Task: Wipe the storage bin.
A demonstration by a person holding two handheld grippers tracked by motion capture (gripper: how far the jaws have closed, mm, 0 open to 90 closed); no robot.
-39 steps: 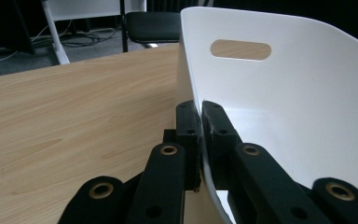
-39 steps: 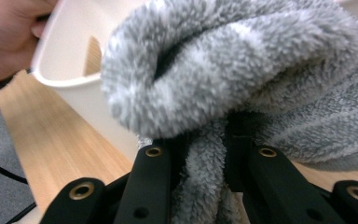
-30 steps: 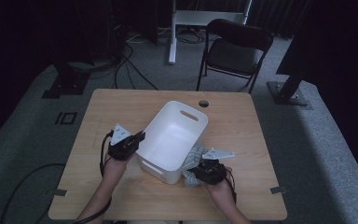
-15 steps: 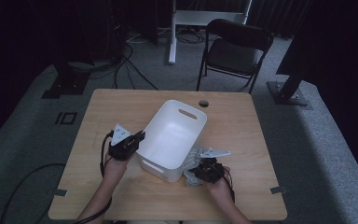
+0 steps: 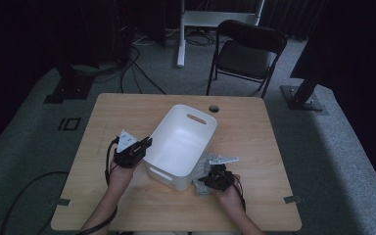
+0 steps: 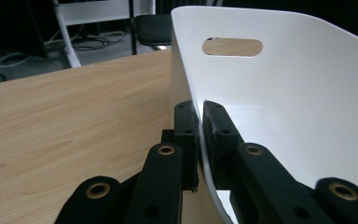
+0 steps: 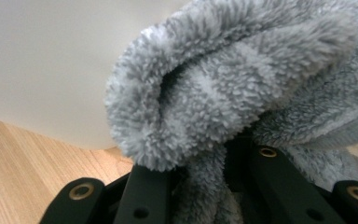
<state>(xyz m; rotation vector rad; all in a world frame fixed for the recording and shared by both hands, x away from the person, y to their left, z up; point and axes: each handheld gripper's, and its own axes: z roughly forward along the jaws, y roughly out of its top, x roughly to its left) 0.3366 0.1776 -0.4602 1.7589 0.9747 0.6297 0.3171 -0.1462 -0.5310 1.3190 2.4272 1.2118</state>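
A white plastic bin [image 5: 181, 144] with handle slots stands empty in the middle of the wooden table [image 5: 254, 127]. My left gripper [image 5: 147, 143] is shut on the bin's left wall; in the left gripper view its jaws pinch the thin rim [image 6: 200, 123], one jaw outside and one inside. A fluffy grey cloth [image 5: 203, 171] lies bunched against the bin's near right side. My right gripper [image 5: 210, 180] is shut on this cloth, and in the right gripper view the cloth [image 7: 242, 88] bulges over the jaws, with the bin wall [image 7: 51, 56] just behind.
A round cable hole [image 5: 214, 108] sits near the table's far edge. A black folding chair [image 5: 247, 54] and a white desk frame [image 5: 215, 19] stand beyond the table. Cables [image 5: 19, 196] trail on the floor at left.
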